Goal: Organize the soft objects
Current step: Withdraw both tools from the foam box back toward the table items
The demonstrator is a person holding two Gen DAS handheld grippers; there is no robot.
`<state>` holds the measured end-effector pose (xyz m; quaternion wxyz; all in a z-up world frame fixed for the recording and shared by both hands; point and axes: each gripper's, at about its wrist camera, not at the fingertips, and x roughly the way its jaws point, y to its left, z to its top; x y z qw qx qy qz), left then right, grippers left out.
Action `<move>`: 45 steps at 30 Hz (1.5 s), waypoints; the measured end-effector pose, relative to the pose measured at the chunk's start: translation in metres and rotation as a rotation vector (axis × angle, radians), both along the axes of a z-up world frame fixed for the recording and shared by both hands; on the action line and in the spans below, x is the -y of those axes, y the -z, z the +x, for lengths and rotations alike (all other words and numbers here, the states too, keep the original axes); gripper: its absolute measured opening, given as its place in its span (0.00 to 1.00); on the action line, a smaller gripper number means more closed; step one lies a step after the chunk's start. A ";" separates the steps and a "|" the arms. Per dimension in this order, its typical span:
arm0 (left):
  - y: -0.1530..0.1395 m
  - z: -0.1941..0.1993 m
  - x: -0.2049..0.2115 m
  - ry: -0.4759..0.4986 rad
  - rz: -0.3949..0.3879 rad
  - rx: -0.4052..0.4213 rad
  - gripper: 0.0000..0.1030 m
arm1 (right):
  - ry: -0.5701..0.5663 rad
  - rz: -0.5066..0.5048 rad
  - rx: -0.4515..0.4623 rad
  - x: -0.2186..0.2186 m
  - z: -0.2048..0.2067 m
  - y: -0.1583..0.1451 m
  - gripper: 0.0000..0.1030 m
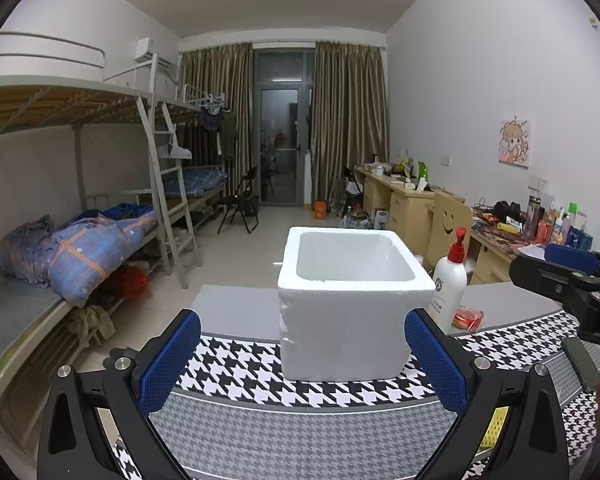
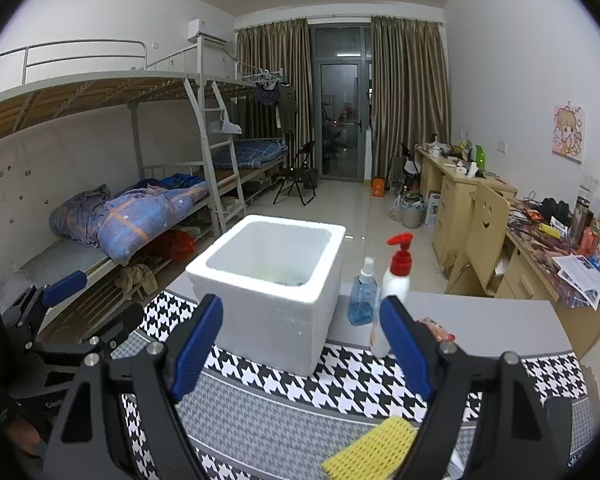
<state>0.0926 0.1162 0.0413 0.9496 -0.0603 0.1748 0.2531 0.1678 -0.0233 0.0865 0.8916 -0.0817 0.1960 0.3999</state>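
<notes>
The left gripper [image 1: 302, 354] is hovering over the near part of the desk [image 1: 236, 306] with its blue-padded jaws standing wide apart and nothing between them. The right gripper [image 2: 302, 342] is doing the same just to its right, jaws also spread and gripping nothing; each tool is showing at the edge of the other's view.

A houndstooth cloth [image 1: 240, 364] is covering the near side of the desk, black-and-white in a band and greyer toward the near edge. A white foam box [image 1: 352, 304] is standing upright on the cloth's far edge, about mid-desk, its top open and facing up; from these angles its floor is mostly hidden, so what lies inside cannot be told.

A yellow mesh sponge [image 2: 374, 450] is lying on the cloth at the near edge of the desk, below and just inside the right gripper's right finger, not touched by it. In the left wrist view only a sliver of it is showing behind that gripper's right arm.

To the right of the box, on the bare grey desk surface, a white pump bottle [image 2: 396, 276] with a red top is standing upright, a blue spray bottle [image 2: 364, 296] is standing just left of it, and a small red packet [image 1: 468, 318] is lying near the pump bottle's base.
</notes>
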 end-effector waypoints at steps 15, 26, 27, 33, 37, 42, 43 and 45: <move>0.018 0.002 0.049 0.102 -0.021 0.017 0.99 | 0.061 0.018 0.035 0.055 -0.017 0.015 0.82; 0.030 0.015 0.078 0.218 -0.052 -0.001 0.99 | 0.181 0.021 0.028 0.093 -0.024 0.026 0.82; 0.031 0.016 0.081 0.232 -0.054 -0.004 0.99 | 0.193 0.021 0.027 0.095 -0.025 0.027 0.82; 0.033 0.023 0.091 0.270 -0.053 -0.006 0.99 | 0.258 -0.006 0.014 0.108 -0.026 0.037 0.82; 0.037 0.027 0.096 0.287 -0.046 -0.005 0.99 | 0.282 -0.015 0.003 0.119 -0.027 0.044 0.82; 0.042 0.034 0.102 0.327 -0.047 -0.022 0.99 | 0.312 -0.001 -0.044 0.133 -0.024 0.056 0.82; 0.044 0.035 0.103 0.331 -0.046 -0.021 0.99 | 0.314 -0.010 -0.047 0.134 -0.025 0.059 0.82; 0.047 0.038 0.106 0.348 -0.047 -0.026 0.99 | 0.326 -0.024 -0.055 0.137 -0.025 0.064 0.82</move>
